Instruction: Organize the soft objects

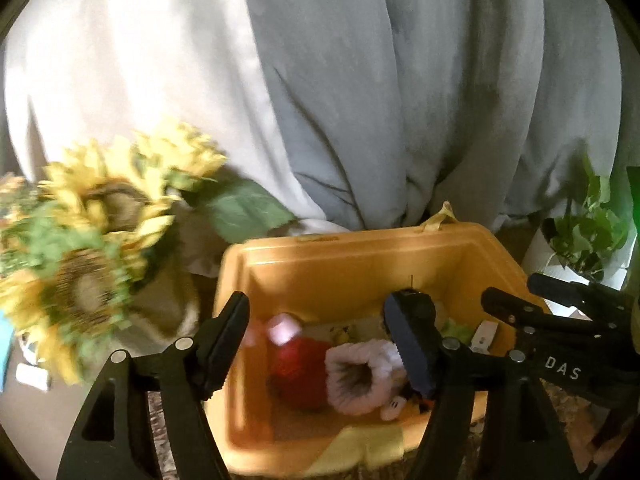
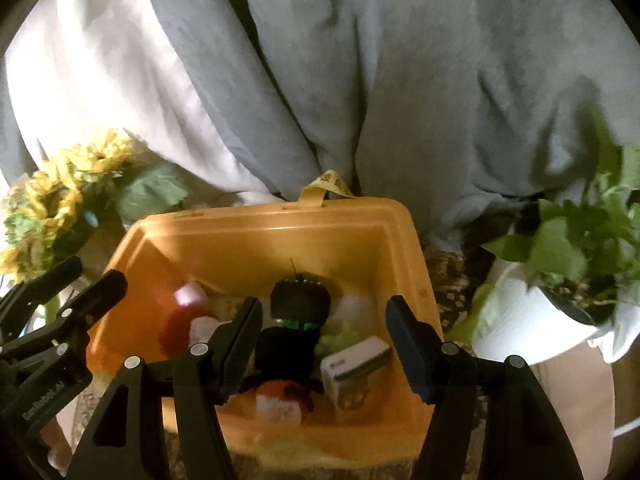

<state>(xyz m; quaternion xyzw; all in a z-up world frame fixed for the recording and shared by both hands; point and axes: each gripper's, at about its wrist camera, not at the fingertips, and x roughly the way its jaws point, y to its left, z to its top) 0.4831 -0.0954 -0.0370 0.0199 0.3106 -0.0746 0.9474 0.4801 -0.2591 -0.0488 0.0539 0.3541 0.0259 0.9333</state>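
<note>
Black claws hang side by side over a yellow bin (image 1: 360, 256), and both stand wide with nothing between their pads. The left claw (image 1: 320, 344) has the red soft toy (image 1: 298, 376) and the pink-and-white fuzzy toy (image 1: 360, 376) right under its gap, a little ahead of its tips. So the left claw is the nearer one for those two. The fuzzy toy lies on its side with its open mouth facing the claw.

The right claw (image 2: 324, 344) has a black soft toy (image 2: 298, 312) straight ahead and below, between its two fingers but not touched. This toy stands tall, its long way running away from the claw. Just to the right of it sits a small white box (image 2: 354, 372), close to the right finger.

I think the toys are already in the bin, so each claw would go straight down for the one below it.
</note>
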